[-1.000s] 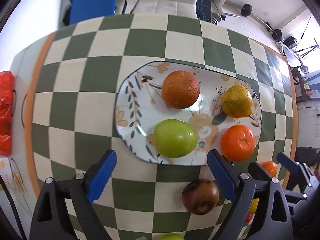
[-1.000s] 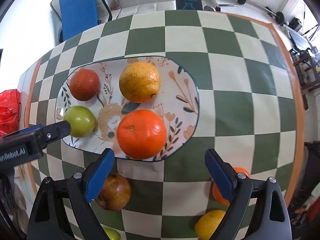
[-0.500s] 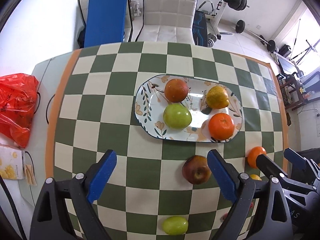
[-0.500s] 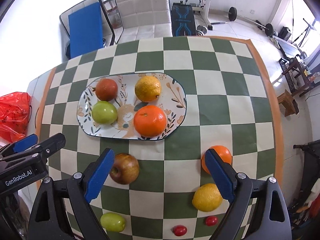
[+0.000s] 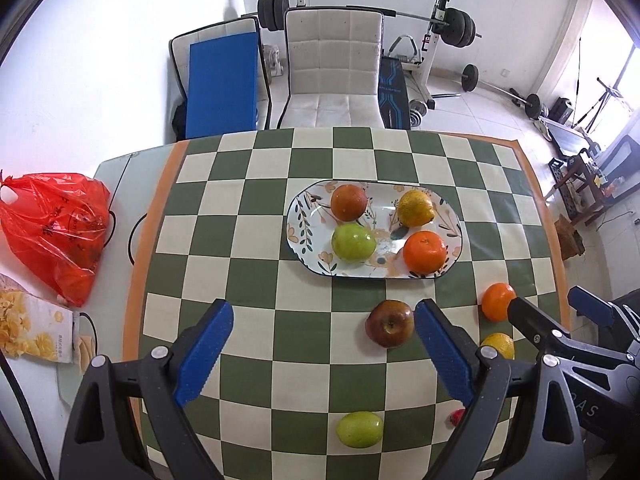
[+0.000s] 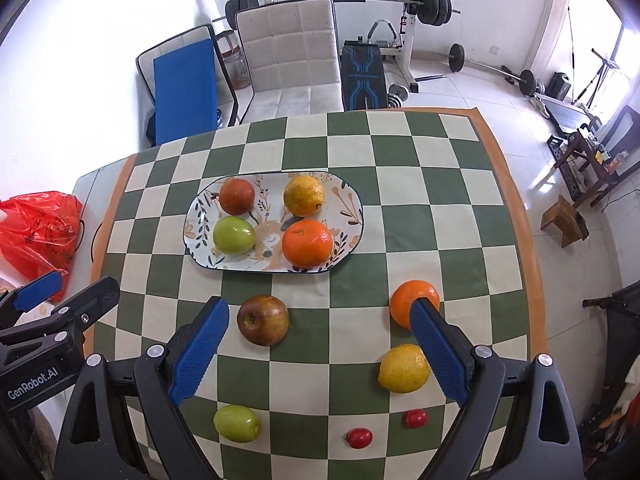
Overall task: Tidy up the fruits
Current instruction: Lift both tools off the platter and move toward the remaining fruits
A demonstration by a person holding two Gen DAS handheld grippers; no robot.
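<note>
A floral oval plate (image 6: 352, 204) (image 5: 300, 216) on the checkered table holds a red-brown fruit (image 6: 237, 196), a yellow citrus (image 6: 303, 195), a green apple (image 6: 234, 234) and an orange (image 6: 307, 243). Loose in front of it lie a dark red apple (image 6: 263, 320) (image 5: 389, 323), an orange (image 6: 412, 300), a lemon (image 6: 404, 368), a green apple (image 6: 237, 423) (image 5: 359, 429) and two cherry tomatoes (image 6: 359, 437). My left gripper (image 5: 324, 354) and right gripper (image 6: 320, 354) are both open and empty, held high above the table's near side.
A red plastic bag (image 5: 56, 228) and a snack packet (image 5: 32, 332) lie off the cloth at the left. A white chair (image 5: 332, 76) and a blue board (image 5: 222, 84) stand behind the table. Gym weights fill the back of the room.
Both grippers have pulled back and up from the plate, so the whole table and room now show. Both stayed open and empty; the fruit has not moved.
</note>
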